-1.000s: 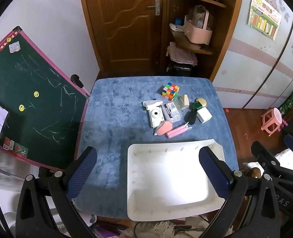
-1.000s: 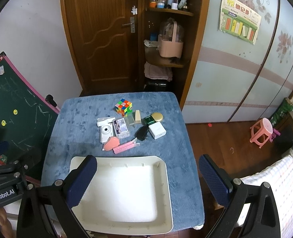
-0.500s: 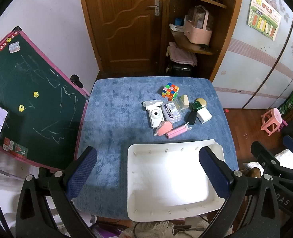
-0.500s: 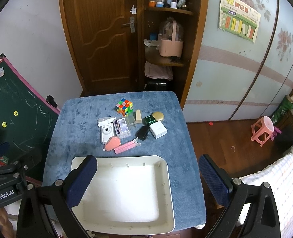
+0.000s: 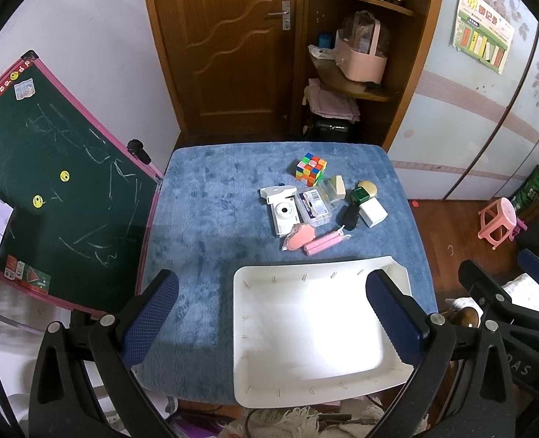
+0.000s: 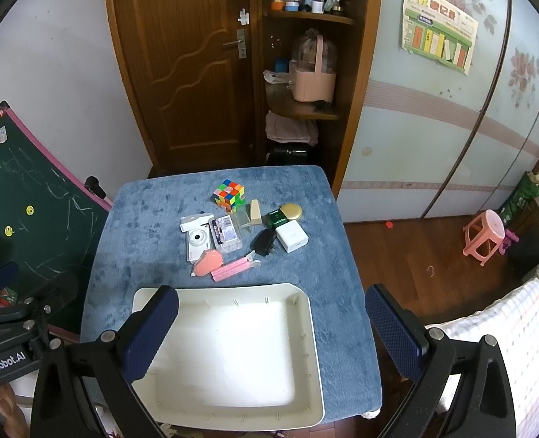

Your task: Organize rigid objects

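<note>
Two fingers (image 5: 393,315) masking white tray's (image 5: 269,394) rim.

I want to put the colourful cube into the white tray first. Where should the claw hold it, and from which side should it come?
Probably grip the colourful cube across two opposite flat side faces, coming from above. It stands free at the far end of the cluster on the blue cloth, corner turned toward the camera, so rotate the right claw, now open, to meet the faces squarely.
</note>
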